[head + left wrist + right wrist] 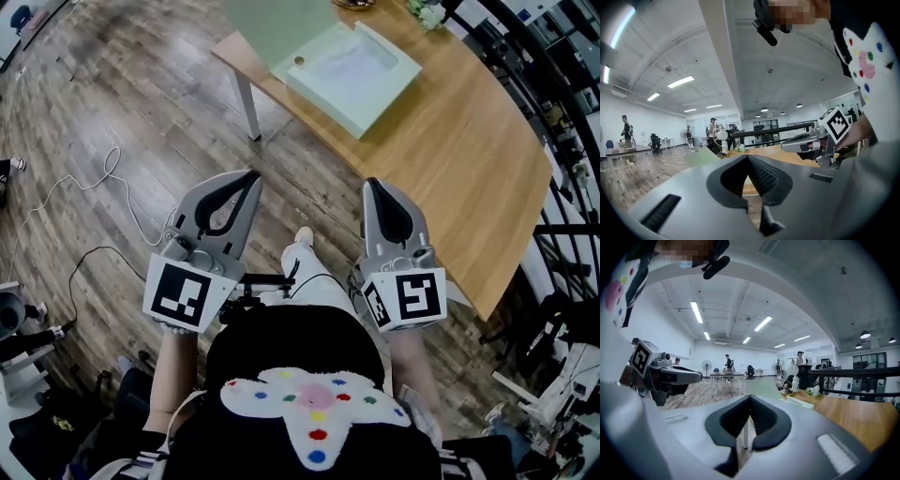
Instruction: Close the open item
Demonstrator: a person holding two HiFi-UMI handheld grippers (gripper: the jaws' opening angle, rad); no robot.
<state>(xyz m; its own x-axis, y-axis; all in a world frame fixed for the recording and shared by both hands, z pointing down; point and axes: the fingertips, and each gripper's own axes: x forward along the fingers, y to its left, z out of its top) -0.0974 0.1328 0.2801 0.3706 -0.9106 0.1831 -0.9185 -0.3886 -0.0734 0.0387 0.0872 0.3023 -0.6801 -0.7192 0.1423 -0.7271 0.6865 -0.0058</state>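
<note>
**Box well ahead, both grippers shut**

Head view: the open box (352,66) sits on the table (469,159), well ahead; right gripper (377,186) is nearer than left gripper (249,178). Left gripper view: jaws pressed together, empty. Right gripper view: same.

A pale green box (361,70), lid (277,28) raised (open), on wooden table (450,141)

The person holds the left forearm (171,373) and right forearm (413,367) out in front side by side, the left gripper (249,176) and right gripper (373,185) pointing ahead nearly level, each with its jaws pressed together
</note>
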